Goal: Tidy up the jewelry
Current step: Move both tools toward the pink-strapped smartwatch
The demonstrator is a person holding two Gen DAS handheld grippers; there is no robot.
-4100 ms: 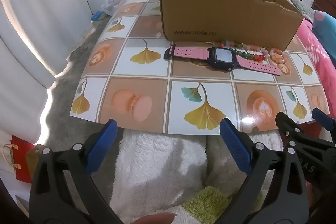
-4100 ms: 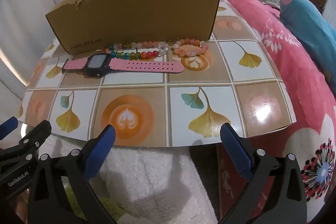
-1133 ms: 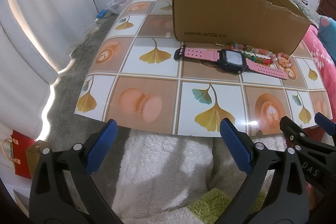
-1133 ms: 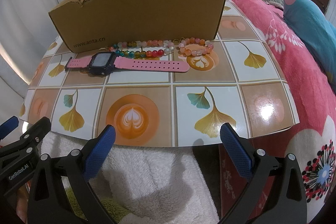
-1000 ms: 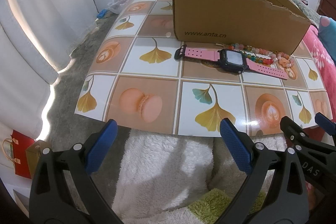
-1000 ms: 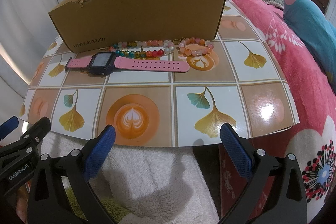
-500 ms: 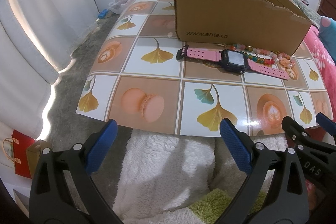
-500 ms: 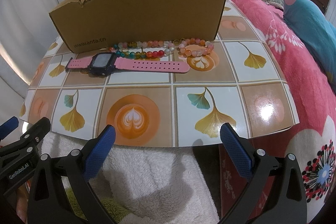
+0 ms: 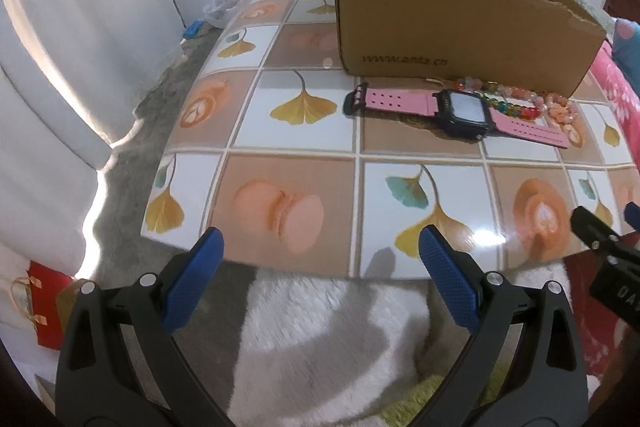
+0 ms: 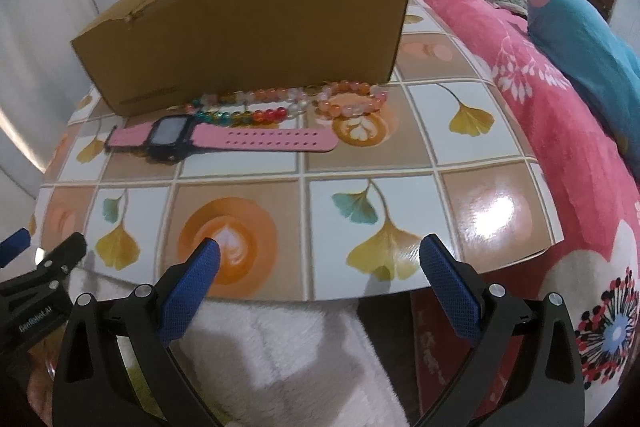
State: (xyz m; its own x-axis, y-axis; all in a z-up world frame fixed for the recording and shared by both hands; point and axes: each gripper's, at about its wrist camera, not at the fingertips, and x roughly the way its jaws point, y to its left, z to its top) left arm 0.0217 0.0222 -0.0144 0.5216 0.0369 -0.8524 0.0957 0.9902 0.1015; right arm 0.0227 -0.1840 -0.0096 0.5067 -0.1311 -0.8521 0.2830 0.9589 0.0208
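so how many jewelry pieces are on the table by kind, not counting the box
pink-strapped watch: 1
long multicoloured bead strand: 1
small orange and pink bead bracelet: 1
Total: 3, all lying on the table in front of the cardboard box.

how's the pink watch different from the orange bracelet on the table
The watch lies stretched out flat as a long strap with a dark square face; the orange bracelet is a closed loop of round beads. The watch is pink and smooth, the bracelet orange and pale, glossy. The watch sits nearer the grippers, the bracelet closer to the box. Both rest on the table, ungrasped.
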